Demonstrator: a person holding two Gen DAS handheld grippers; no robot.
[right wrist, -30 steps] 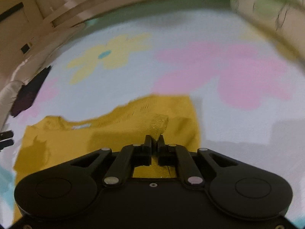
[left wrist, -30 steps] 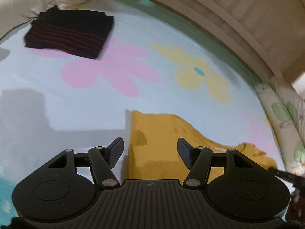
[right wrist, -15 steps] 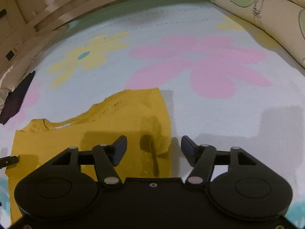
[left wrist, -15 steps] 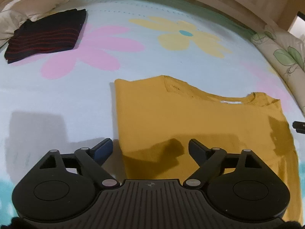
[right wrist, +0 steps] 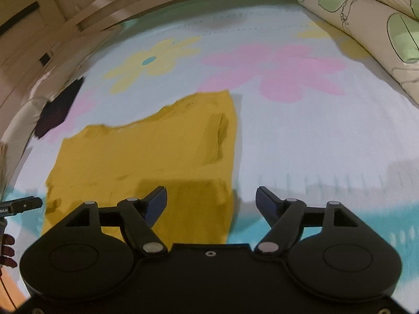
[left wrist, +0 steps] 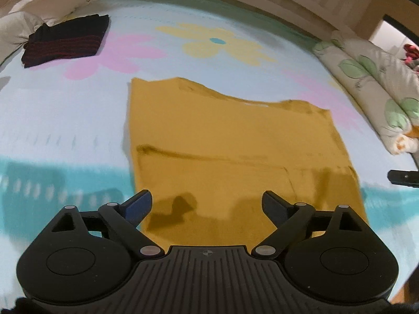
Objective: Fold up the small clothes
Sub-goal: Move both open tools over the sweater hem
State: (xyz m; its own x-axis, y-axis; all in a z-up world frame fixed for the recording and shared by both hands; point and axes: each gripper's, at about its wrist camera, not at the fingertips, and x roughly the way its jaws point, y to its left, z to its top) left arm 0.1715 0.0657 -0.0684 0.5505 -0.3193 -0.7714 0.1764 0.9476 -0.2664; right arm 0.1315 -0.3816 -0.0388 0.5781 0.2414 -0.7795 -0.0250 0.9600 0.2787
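warm indoor light, motion blur, fisheye-bent edges

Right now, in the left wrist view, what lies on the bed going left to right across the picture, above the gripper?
Folded dark striped garment → yellow shirt lying flat → leaf-print pillow → tip of the right gripper at the frame's right edge.

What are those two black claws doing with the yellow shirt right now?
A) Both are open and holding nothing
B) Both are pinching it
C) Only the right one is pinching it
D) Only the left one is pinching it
A: the left gripper and the right gripper both have their fingers spread wide with nothing between them, and the yellow shirt lies flat on the flowered sheet.
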